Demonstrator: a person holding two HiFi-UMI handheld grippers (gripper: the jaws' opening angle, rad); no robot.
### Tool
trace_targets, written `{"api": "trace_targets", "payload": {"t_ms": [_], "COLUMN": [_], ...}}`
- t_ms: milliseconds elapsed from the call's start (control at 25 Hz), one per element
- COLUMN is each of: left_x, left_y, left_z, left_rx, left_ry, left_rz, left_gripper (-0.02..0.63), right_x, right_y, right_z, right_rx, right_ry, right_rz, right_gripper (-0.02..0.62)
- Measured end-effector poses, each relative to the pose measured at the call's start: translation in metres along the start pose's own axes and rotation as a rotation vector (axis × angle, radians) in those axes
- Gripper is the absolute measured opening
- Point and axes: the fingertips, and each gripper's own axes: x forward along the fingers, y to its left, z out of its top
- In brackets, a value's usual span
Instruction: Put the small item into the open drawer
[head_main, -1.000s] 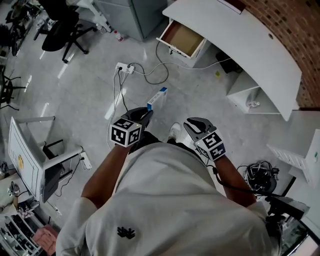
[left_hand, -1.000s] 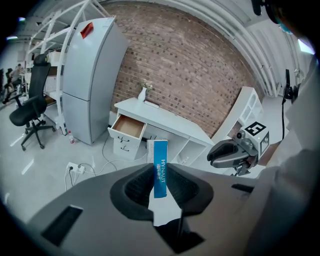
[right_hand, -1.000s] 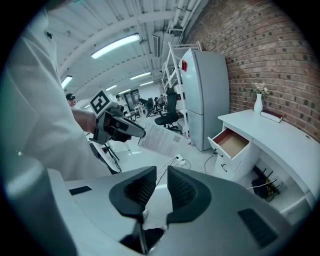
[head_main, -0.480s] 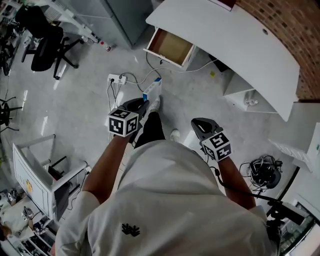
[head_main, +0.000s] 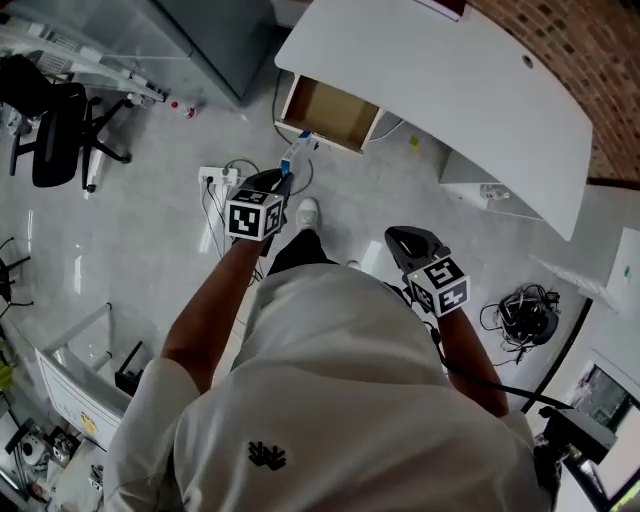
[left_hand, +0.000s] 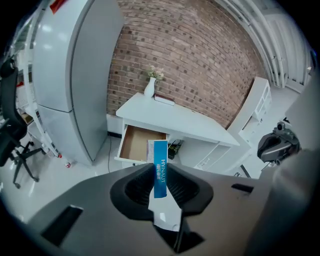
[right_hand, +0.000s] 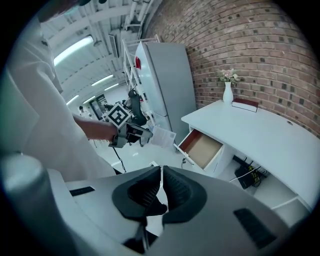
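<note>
1. In the left gripper view, the box (left_hand: 160, 160) stands in front of the drawer (left_hand: 134, 145) and covers its right front corner. The box's lower end disappears between the pads of the left gripper (left_hand: 160, 172).
2. In the head view, the drawer's rear runs under the desk (head_main: 450, 90), so its back wall is unseen.
3. The person's torso (head_main: 330, 400) hides the floor on the near side of the drawer.
4. The grey cabinet (head_main: 215, 40), left of the drawer, is cut off by the top edge.
5. In the right gripper view, the print on the box's pale face, left of the drawer, is too small to read.
6. The flowers in the vase (left_hand: 150, 89), above the drawer, are too small to identify.
7. The cable tangle (head_main: 520, 315), well right of the drawer, is too small to sort out.
</note>
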Motion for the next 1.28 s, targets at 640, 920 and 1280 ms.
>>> {"api": "trace_targets", "payload": {"t_ms": [640, 920, 1280], "left_x": [0.148, 0.214, 0.275], "left_y": [0.105, 0.117, 0.141], "left_z": [0.036, 0.046, 0.046], "left_rx": [0.001, 0.022, 0.045], "left_ry": [0.134, 0.181, 0.259], "left_rz": [0.057, 0.103, 0.13], "left_gripper": [0.086, 0.086, 0.086], "right_x": [0.076, 0.079, 0.087], "right_y": [-0.06, -0.117, -0.163], "right_z": [0.064, 0.055, 0.051], "right_rx": [0.059, 0.097, 0.144], "right_ry": [0.03, 0.06, 0.104], "right_rz": [0.001, 0.019, 0.012], "right_gripper": [0.04, 0.04, 0.04]}}
